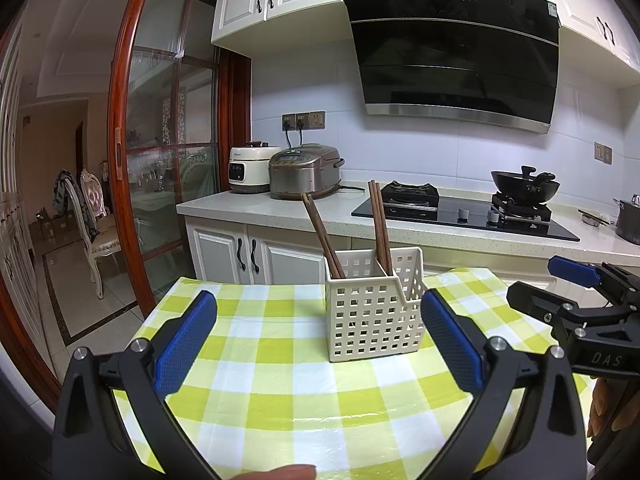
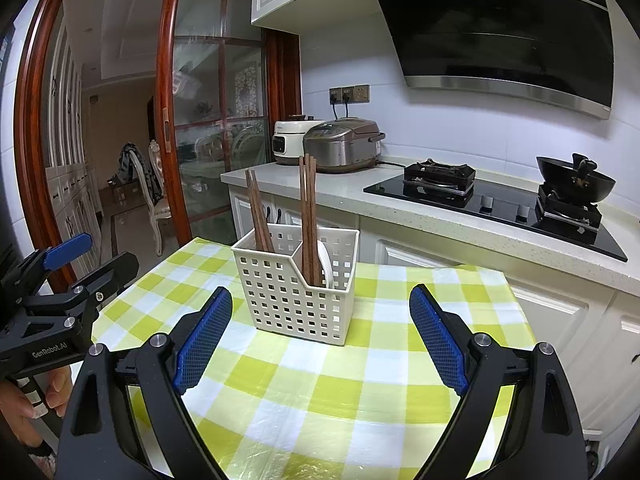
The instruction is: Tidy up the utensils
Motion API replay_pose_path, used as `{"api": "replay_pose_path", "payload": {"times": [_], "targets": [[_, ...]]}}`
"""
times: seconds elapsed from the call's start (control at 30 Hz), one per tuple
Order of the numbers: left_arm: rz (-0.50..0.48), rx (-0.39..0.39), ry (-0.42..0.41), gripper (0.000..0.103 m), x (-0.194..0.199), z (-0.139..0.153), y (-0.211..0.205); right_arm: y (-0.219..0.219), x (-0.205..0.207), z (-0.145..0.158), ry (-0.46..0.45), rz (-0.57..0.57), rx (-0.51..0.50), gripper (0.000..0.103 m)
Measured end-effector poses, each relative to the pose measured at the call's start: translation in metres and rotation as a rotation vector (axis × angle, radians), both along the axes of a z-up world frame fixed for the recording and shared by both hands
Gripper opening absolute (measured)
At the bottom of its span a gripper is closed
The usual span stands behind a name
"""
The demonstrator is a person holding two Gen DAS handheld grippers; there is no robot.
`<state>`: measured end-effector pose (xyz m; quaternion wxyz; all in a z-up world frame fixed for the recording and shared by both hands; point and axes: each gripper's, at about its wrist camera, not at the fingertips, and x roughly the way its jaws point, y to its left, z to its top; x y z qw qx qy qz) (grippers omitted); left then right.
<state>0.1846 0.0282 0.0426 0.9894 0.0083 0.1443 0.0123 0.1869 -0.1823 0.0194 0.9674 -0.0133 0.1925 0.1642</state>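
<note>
Two grippers are hanging over the checked tablecloth [image 2: 320, 392], each with its blue pads spread wide and nothing between them. The left gripper [image 1: 320, 344] is facing the white slotted basket [image 1: 374, 316], which is standing just ahead of it, close to its right pad; the right gripper [image 2: 320, 340] is seeing the same basket straight ahead and slightly toward its left pad [image 2: 204, 340]. One pair of chopsticks [image 2: 258, 212] is leaning in the compartment on the right gripper's left side, and a second pair [image 2: 307, 208] is standing almost upright in the other compartment, beside what appears to be a white spoon [image 2: 326, 262], mostly hidden by the wall. No loose utensils are showing on the cloth in either view, so the sorting is judged to be at or near completion; whether anything is lying outside the frames cannot be told. If any tidying is remaining, it is best done by closing on a chopstick pair well above the rim, keeping the pads square to the sticks, and lifting straight up so the light basket is not tipping. The other gripper is well placed to be steadying the basket wall while that is happening. The stove and cookers beyond are playing no part.
</note>
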Motion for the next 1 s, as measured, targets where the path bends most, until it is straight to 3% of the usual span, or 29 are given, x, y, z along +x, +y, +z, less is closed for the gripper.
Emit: {"api": "replay_pose_path", "payload": {"times": [1.0], "targets": [[0.001,-0.002,0.000,0.099,-0.0028,-0.0007,-0.0002,-0.0020,-0.0036,0.0008,-0.003,-0.001,0.000,0.085]]}}
